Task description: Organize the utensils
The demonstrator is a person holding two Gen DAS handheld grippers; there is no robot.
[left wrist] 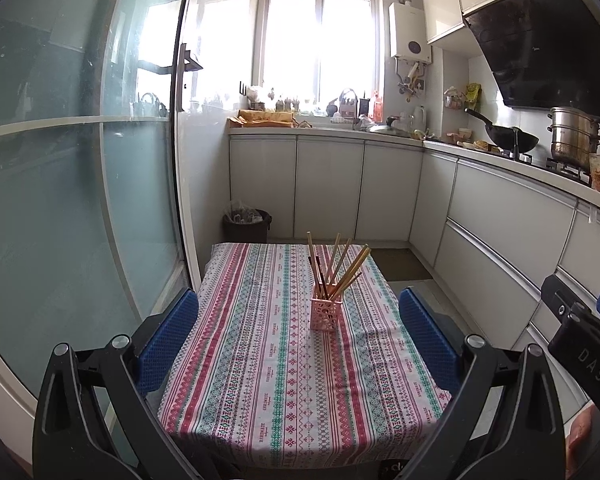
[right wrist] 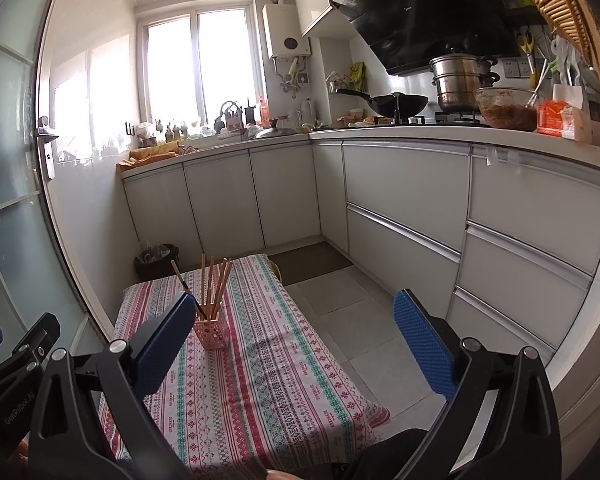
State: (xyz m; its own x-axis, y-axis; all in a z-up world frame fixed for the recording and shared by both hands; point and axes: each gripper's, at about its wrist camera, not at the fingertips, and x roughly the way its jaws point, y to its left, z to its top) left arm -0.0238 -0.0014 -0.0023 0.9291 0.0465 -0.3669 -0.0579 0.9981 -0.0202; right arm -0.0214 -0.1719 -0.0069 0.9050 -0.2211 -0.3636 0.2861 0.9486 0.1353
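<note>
A pink perforated holder (left wrist: 325, 313) stands upright on a small table with a striped patterned cloth (left wrist: 260, 360). Several chopsticks (left wrist: 342, 266), pale wooden ones and a few dark ones, lean out of its top. My left gripper (left wrist: 300, 340) hovers open above the near half of the table, nothing between its blue pads, and the holder sits ahead of it. In the right wrist view the holder (right wrist: 212, 330) and chopsticks (right wrist: 214, 284) show just right of the left fingertip. My right gripper (right wrist: 300, 344) is open and empty, held over the table's right edge (right wrist: 324, 360) and the floor.
A frosted glass door (left wrist: 80, 180) stands close on the left. White cabinets (right wrist: 400, 220) run along the right, their counter carrying a wok (right wrist: 396, 105), a steel pot (right wrist: 460, 80) and a glass bowl (right wrist: 504, 108). A dark bin (left wrist: 247, 226) stands beyond the table. The other gripper (left wrist: 580, 332) shows at right.
</note>
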